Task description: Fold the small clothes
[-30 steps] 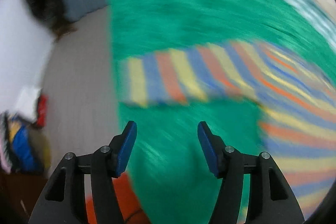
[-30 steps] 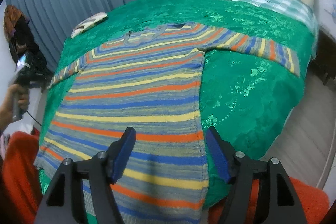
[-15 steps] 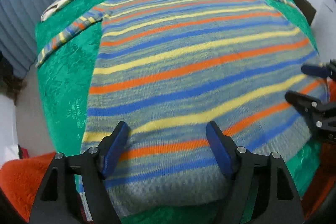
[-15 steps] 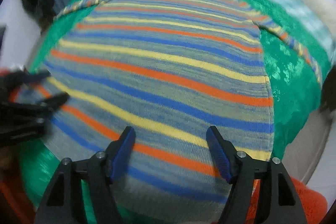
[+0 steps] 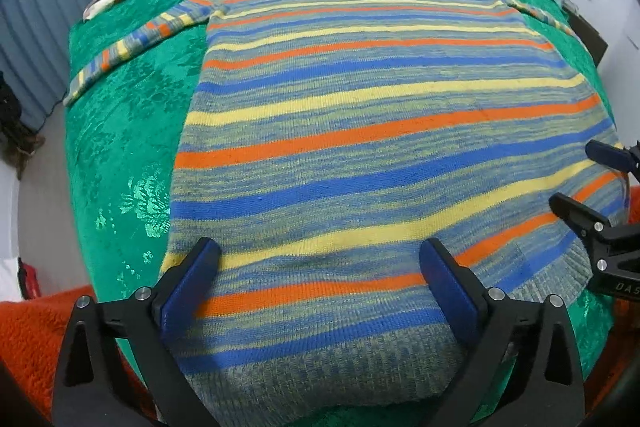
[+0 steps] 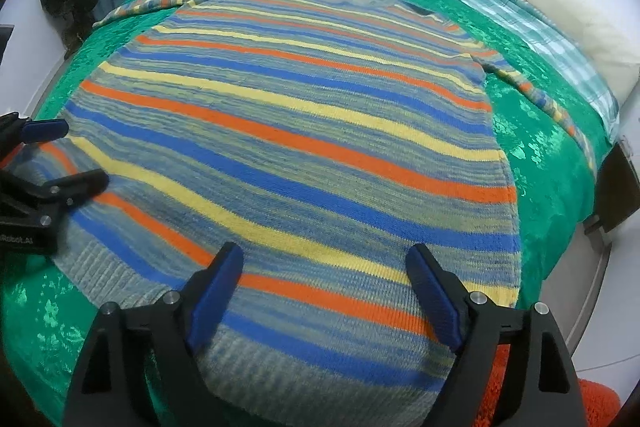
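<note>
Now both sets of jaws stand wide open and hold nothing. The left gripper point(image 5: 320, 259) hovers over the hem of the striped sweater point(image 5: 360, 131); a second ago it was swinging over the left sleeve point(image 5: 132, 43) off at ten o'clock. The right gripper point(image 6: 324, 263) has come in from the right edge to the hem too. The sweater lies flat, front up, sleeves spread, on the green bedspread point(image 5: 120, 147), collar at twelve o'clock. With both tools lined up at six o'clock, I judge that no fold is started yet.
</note>
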`<state>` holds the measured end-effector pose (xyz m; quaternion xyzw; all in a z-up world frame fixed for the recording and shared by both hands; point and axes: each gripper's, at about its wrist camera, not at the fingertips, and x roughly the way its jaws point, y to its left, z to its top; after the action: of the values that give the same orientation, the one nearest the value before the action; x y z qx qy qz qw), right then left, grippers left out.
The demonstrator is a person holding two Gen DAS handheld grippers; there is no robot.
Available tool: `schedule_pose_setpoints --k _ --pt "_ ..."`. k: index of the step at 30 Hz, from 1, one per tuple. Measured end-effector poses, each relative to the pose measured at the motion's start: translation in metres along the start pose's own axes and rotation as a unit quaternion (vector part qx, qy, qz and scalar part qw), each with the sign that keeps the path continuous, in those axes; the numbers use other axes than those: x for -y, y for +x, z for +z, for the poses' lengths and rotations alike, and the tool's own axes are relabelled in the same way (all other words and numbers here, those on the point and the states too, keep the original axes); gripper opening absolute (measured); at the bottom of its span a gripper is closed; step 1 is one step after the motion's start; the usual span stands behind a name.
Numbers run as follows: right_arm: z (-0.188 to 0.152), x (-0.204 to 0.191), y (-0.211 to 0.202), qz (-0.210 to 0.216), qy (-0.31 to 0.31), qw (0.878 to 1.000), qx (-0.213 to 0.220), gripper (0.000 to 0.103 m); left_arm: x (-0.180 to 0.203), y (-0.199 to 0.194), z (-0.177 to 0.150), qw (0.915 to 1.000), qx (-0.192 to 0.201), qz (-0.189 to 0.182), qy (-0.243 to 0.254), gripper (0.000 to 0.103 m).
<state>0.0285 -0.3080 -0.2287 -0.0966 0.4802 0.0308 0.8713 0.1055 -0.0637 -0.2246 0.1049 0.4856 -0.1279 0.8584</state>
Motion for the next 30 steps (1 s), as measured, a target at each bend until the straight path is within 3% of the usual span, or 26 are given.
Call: schedule_pose_setpoints --k 30 --pt "0.0013 -0.0038 0.0044 -0.017 -0.001 1.0 -0.001 0.086 0.0016 0.0006 -0.003 1.0 -0.005 0.008 0.001 0.102"
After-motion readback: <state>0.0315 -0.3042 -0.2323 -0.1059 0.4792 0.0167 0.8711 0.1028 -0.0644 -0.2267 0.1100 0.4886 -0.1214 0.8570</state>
